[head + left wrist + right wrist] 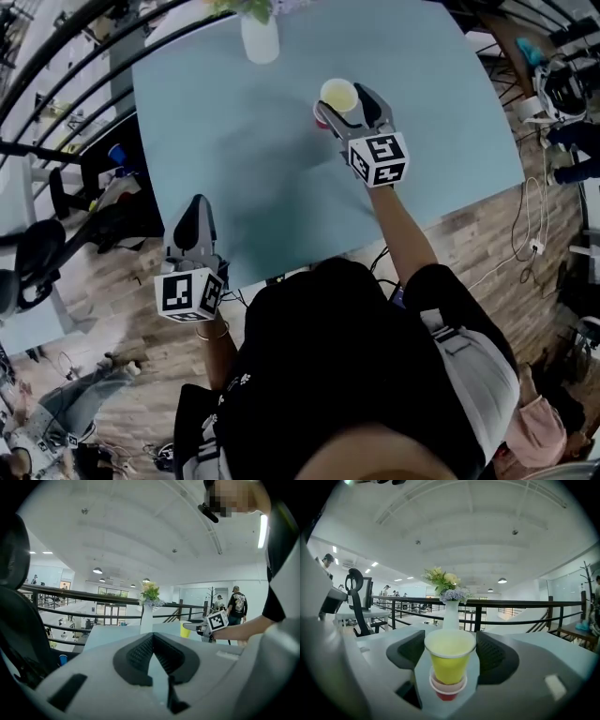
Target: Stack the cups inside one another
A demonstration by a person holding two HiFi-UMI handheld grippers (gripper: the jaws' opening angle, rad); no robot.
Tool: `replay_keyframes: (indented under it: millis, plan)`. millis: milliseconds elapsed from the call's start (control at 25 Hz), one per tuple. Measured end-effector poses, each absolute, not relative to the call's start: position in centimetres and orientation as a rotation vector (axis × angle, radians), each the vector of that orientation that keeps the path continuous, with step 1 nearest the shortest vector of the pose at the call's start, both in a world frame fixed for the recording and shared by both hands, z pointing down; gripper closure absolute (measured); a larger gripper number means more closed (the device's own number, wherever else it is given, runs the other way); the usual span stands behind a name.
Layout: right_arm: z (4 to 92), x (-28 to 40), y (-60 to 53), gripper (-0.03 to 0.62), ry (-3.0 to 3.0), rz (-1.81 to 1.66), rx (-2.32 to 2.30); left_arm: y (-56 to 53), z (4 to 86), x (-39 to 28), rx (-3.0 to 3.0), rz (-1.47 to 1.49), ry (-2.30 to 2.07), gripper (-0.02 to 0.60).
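A yellow cup [338, 94] [449, 663] sits partway down inside a red cup [320, 118] [447, 693] on the light blue table [234, 150], towards its far right. My right gripper [347, 103] [450, 649] is shut on the yellow cup, one pad against each side of its rim. My left gripper [194, 214] [153, 637] hovers at the table's near left edge, shut and holding nothing. In the left gripper view the yellow cup [185, 629] shows far off, with the right gripper [199, 629] beside it.
A white vase with flowers [260, 37] [451, 616] [146, 618] stands at the table's far edge, beyond the cups. A dark railing [487, 604] runs behind the table. Office chairs [56, 234] stand on the wooden floor to the left.
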State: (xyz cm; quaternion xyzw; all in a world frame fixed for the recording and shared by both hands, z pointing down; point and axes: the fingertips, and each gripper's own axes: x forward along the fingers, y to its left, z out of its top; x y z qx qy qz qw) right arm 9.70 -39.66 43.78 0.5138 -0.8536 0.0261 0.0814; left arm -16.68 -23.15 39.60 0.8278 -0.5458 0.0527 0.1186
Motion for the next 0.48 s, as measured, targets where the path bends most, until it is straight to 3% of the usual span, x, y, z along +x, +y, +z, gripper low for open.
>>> replay_keyframes:
  millis: [480]
  plan:
    - [48.7, 9.3, -40.5, 0.249, -2.511, 0.193, 1.47, -23.6, 39.9, -16.8, 2.379, 0.18, -1.642, 0.595]
